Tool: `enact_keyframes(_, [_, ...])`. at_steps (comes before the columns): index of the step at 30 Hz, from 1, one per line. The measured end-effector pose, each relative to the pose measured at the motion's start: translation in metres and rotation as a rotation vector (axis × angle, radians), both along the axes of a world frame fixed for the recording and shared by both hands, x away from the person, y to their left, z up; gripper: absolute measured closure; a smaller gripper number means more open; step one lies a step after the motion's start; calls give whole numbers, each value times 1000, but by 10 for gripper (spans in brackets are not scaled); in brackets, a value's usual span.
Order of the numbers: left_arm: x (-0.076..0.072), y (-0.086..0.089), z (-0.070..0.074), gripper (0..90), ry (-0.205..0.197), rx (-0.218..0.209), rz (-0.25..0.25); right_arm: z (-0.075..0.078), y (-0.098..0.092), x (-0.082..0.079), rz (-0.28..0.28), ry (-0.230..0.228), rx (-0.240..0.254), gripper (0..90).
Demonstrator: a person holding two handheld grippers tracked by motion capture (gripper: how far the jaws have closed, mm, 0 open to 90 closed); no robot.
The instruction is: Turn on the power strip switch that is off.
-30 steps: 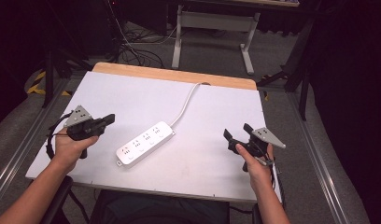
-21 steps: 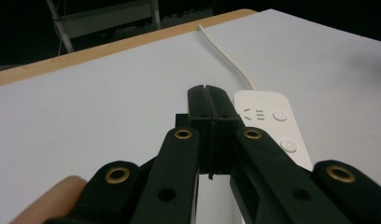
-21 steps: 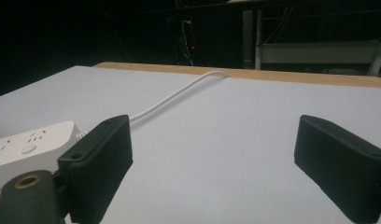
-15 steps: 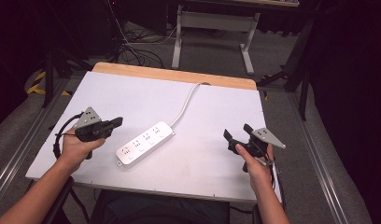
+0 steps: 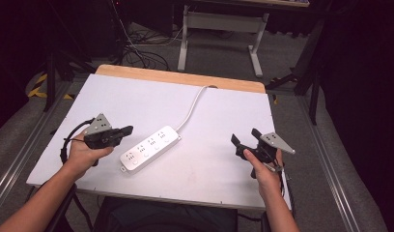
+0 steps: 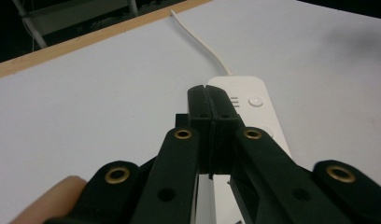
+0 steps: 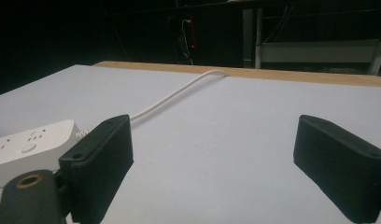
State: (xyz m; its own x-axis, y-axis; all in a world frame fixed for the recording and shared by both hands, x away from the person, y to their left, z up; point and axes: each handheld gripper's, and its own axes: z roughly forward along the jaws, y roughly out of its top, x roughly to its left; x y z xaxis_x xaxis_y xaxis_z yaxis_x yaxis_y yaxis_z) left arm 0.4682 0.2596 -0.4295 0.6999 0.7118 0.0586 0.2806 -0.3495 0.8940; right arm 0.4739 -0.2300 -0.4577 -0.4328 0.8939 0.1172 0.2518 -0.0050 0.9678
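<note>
Near left: left gripper [image 5: 127,130], jaws closed and empty, aimed at the power strip [image 5: 149,148] lying mid-table. Near right: right gripper [image 5: 244,137], jaws spread, empty. Approach the strip's switch squarely, pressing gently.

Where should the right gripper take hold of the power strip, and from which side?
Probably across the power strip at its cord end, coming from above with the jaws spanning its narrow width. It lies flat and diagonal on the table, long sides free, and that end is nearer the right gripper, whose jaws stand open. The cord leaves toward the far edge.
</note>
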Motion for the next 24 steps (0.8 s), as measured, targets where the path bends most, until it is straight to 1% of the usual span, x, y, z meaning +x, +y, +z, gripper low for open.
enact_keyframes(1, [0,-1,0,900,3,-5,0,0,0,0,0,0,0,122])
enact_keyframes(2, [1,-2,0,900,1,4,-5,0,0,0,1,1,0,123])
enact_keyframes(5, [1,-4,0,900,1,9,-6,0,0,0,1,2,-2,124])
enact_keyframes(8, [1,-7,-1,900,12,14,-20,0,0,0,1,2,-3,124])
enact_keyframes(10, [2,-9,-3,900,25,29,-32,0,0,0,1,3,-4,124])
enact_keyframes(14, [3,-16,-6,900,26,61,-56,0,1,0,2,5,-6,125])
enact_keyframes(15, [3,-17,-6,900,33,59,-63,0,1,0,1,5,-6,125])
enact_keyframes(16, [3,-18,-6,900,41,63,-67,0,1,0,1,6,-6,125])
enact_keyframes(17, [3,-19,-7,900,40,74,-72,0,0,0,1,5,-6,125])
enact_keyframes(20, [4,-19,-8,900,48,71,-74,-1,0,0,1,7,-5,125])
enact_keyframes(21, [4,-20,-8,900,65,70,-82,-1,0,0,1,7,-5,125])
enact_keyframes(24, [5,-20,-9,900,81,73,-86,-1,1,0,2,7,-6,126])
